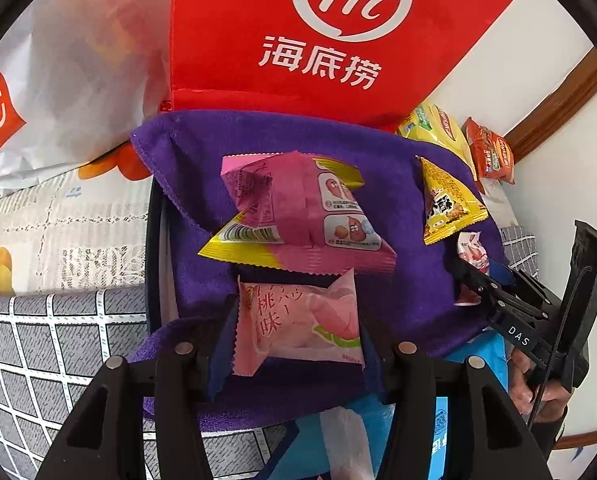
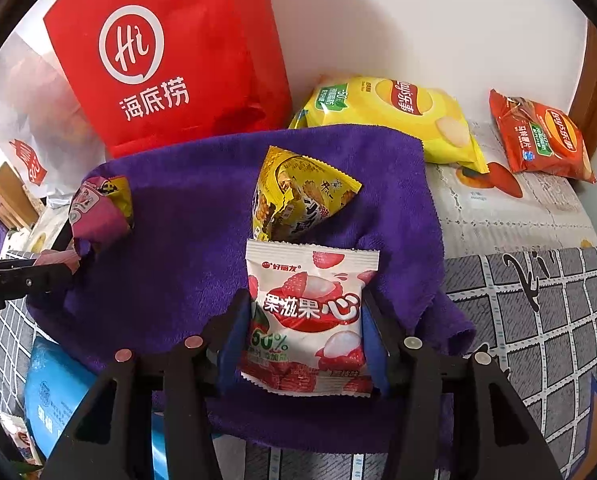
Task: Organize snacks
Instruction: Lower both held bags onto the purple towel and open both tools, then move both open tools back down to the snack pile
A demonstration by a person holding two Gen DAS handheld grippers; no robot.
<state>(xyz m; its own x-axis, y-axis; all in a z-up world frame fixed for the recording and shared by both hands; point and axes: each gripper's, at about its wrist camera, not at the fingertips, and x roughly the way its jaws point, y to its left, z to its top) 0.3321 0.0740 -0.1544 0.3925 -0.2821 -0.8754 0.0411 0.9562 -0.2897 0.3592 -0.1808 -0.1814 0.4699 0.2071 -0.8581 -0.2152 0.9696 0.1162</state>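
A purple towel [image 1: 398, 280] covers a tray. My left gripper [image 1: 298, 328] is shut on a pink peach snack packet [image 1: 298, 324] just above the towel. A pink-and-yellow packet [image 1: 298, 208] and a yellow triangular packet [image 1: 446, 204] lie on the towel ahead. My right gripper [image 2: 304, 328] is shut on a white-and-red lychee snack packet [image 2: 306, 320] over the towel [image 2: 178, 240]. The yellow packet [image 2: 294, 196] lies just beyond it, the pink-and-yellow one [image 2: 98, 212] to the left. The right gripper [image 1: 474, 276] shows at the right of the left wrist view.
A red Haidilao bag [image 1: 318, 32] stands behind the towel, with a white plastic bag [image 1: 58, 80] to its left. A yellow chips bag [image 2: 398, 116] and an orange chips bag [image 2: 538, 136] lie at the back right by the wall. A blue tissue pack [image 2: 58, 392] lies at the near left.
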